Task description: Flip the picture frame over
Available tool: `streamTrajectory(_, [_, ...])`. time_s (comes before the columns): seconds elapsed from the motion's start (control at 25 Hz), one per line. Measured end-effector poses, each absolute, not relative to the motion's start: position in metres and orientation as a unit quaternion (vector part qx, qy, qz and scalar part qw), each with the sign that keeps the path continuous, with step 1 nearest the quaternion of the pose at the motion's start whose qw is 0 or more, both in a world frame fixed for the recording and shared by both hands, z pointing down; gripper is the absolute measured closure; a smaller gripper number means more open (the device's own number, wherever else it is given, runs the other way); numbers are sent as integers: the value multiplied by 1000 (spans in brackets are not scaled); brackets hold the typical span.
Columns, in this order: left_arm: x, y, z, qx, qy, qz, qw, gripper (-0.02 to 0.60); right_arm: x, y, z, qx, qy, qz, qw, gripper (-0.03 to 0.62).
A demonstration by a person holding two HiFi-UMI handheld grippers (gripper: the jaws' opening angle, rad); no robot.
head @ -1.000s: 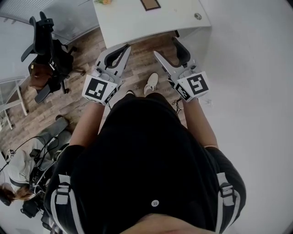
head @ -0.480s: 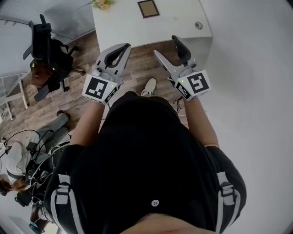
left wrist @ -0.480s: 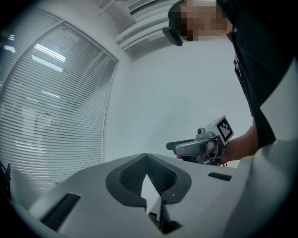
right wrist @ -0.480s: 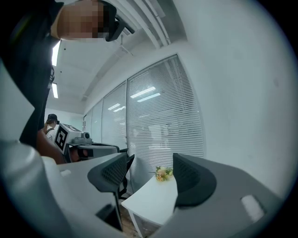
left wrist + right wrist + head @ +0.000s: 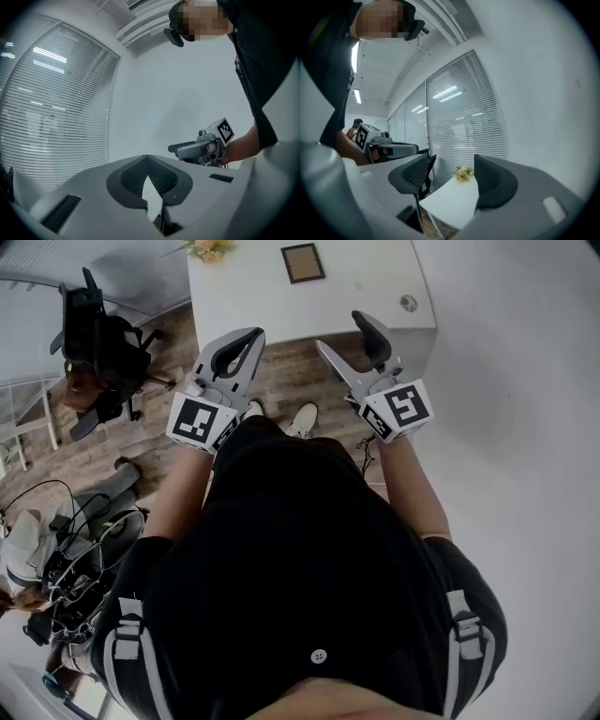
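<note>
Picture frame lies flat on white table, far side, near a flower bunch. Round grommet sits at the table's right corner. Gripper cubes carry black-and-white square markers. Left gripper: jaw tips pressed together, nothing between. Right gripper: jaws spread apart, empty, with table and flowers showing through the gap. Both are held in the air at the table's near edge, well apart from the frame. Wood-plank floor, black office chair at left, window blinds, cable tangle on floor.
</note>
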State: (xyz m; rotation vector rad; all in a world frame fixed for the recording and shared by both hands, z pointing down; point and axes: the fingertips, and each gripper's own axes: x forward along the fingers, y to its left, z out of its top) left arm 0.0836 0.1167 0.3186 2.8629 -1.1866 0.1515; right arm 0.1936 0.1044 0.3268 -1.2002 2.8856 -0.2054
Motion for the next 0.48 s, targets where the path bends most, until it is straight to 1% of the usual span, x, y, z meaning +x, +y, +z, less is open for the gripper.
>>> streamTrajectory(0.28, [82, 95, 330, 920, -388, 55, 24, 578, 189, 81, 337, -376, 924, -68, 0, 275])
streamTrajectory(0.48, [83, 71, 335, 934, -354, 55, 14, 578, 178, 53, 343, -386, 920, -68, -12, 275])
